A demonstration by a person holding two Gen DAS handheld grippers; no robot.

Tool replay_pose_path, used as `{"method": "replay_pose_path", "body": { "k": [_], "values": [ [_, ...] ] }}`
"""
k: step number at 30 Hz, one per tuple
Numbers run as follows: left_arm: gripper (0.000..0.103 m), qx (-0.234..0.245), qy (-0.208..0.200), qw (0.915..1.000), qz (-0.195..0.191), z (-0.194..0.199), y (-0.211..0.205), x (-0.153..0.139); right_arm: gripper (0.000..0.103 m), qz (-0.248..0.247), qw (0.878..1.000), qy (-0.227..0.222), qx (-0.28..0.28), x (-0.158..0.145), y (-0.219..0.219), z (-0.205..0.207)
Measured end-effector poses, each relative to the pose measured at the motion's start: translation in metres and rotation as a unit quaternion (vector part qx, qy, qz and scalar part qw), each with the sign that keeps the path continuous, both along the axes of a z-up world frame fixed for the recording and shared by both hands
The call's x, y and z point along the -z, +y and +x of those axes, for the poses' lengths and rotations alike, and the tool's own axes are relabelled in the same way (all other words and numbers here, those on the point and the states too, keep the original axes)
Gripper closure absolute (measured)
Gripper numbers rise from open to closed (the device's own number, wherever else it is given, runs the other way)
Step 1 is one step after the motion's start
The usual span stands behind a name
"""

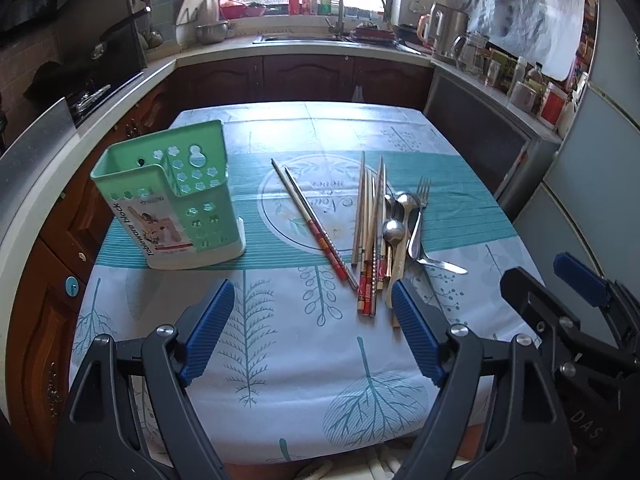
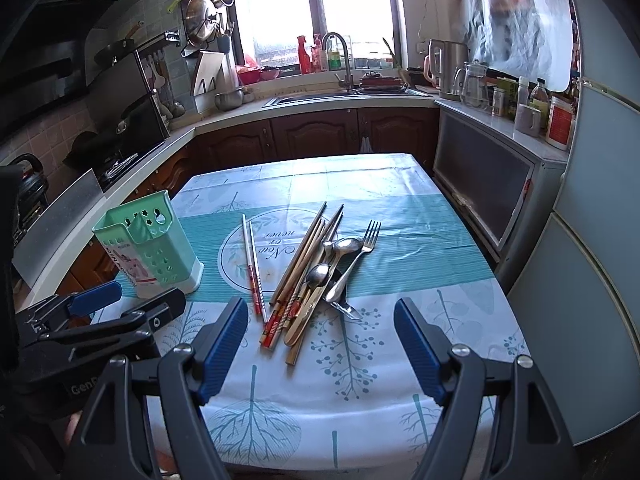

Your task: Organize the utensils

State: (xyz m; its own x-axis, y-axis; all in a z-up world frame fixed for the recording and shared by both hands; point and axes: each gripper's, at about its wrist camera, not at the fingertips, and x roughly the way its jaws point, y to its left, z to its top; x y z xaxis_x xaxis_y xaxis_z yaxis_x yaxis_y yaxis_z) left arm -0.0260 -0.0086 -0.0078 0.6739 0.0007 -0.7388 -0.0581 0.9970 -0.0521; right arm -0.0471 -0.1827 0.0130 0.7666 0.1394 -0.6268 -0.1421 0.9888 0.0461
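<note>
Hovering low over the table (image 1: 280, 360), the left claw (image 1: 312, 332) gapes wide and empty; the green holder (image 1: 176, 200) stands ahead to its left. The right claw (image 2: 320, 344), equally wide, has the utensil pile (image 2: 316, 276) just ahead between its fingers.

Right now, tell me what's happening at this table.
A person holds two grippers over the table, sorting utensils. The left gripper and right gripper are both open and empty. The chopsticks, spoons and fork lie in a loose pile; the green holder stands upright, apparently empty. Nothing has been picked up yet.
</note>
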Motion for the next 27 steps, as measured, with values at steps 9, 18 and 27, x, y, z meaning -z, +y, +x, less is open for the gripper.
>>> {"method": "replay_pose_path", "body": {
  "k": [9, 18, 27],
  "values": [
    [0.023, 0.004, -0.004, 1.0, 0.001, 0.013, 0.001, 0.0, 0.027, 0.003, 1.0, -0.003, -0.005, 0.0, 0.0, 0.005],
    [0.023, 0.004, 0.003, 0.9998, 0.017, 0.047, -0.007, 0.002, 0.027, -0.001, 1.0, -0.011, -0.003, 0.0, -0.002, 0.023],
    [0.023, 0.002, 0.049, 0.9984, -0.029, 0.105, 0.005, 0.01, 0.027, 0.001, 0.999, 0.013, -0.036, -0.002, -0.003, 0.062]
  ]
}}
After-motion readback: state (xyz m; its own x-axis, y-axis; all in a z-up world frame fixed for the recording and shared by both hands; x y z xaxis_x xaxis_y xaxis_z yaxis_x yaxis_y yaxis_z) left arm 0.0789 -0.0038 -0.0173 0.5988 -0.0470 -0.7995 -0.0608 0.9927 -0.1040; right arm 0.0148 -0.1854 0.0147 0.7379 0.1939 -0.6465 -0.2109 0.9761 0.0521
